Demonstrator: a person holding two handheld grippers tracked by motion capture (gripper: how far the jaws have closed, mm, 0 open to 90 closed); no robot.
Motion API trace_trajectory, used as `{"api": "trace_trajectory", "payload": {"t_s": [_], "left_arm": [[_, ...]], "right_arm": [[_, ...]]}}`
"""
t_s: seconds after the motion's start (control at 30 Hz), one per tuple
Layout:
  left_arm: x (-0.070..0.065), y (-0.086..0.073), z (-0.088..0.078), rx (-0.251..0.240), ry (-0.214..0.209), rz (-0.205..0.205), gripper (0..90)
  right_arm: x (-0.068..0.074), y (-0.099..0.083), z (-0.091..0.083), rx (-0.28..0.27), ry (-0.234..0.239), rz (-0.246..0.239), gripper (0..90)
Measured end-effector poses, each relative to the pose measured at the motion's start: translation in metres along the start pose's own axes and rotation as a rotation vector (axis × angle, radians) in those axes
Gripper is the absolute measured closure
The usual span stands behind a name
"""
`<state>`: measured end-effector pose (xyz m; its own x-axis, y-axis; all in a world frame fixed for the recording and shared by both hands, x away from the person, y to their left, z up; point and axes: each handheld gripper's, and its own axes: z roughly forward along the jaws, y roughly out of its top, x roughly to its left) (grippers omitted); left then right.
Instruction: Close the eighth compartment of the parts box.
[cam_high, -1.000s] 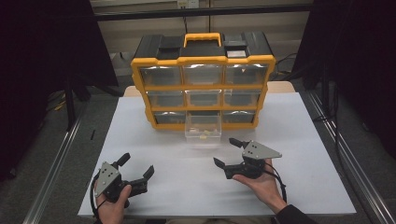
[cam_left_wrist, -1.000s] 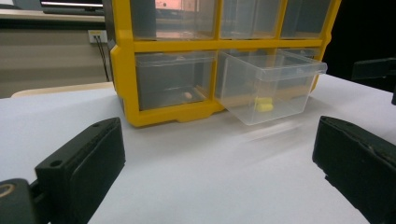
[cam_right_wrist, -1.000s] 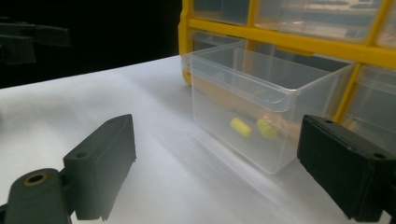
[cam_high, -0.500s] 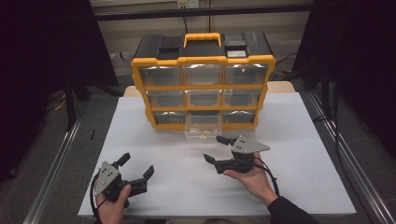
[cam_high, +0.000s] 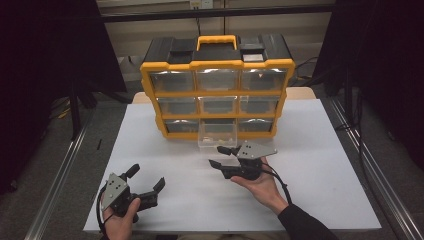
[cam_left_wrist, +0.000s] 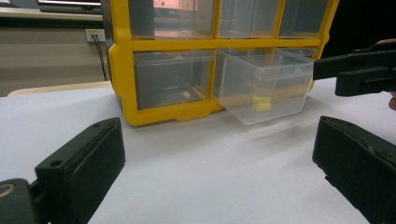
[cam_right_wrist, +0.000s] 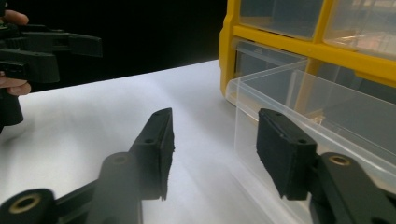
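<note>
Pulled-out drawer (cam_high: 217, 135) juts from organizer (cam_high: 218, 85); table (cam_high: 150, 150) open leftward.

you are looking at no readable text, label, brand, number or sign: the organiser (cam_high: 218, 90), its clear drawer (cam_high: 217, 136) and the table (cam_high: 150, 135) are showing none.

High view looks forward and down from above; both gripper views sit low, close, sharing the pulled-out drawer (cam_high: 217, 135).
</note>
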<state>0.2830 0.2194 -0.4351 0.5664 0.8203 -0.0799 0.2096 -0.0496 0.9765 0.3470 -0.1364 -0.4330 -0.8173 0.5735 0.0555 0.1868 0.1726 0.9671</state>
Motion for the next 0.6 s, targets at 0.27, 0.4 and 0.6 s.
{"api": "trace_trajectory", "payload": {"t_s": [0.27, 0.4, 0.6], "left_arm": [[0.000, 0.000, 0.000, 0.003, -0.001, 0.010, 2.6], [0.000, 0.000, 0.000, -0.001, 0.001, 0.000, 2.6], [0.000, 0.000, 0.000, -0.002, 0.001, 0.003, 2.6]], "right_arm": [[-0.006, -0.002, 0.004, 0.008, 0.003, 0.014, 68.6], [-0.011, 0.000, 0.008, 0.004, 0.009, 0.015, 78.5], [-0.015, 0.001, 0.015, 0.000, 0.040, 0.036, 88.9]]}}
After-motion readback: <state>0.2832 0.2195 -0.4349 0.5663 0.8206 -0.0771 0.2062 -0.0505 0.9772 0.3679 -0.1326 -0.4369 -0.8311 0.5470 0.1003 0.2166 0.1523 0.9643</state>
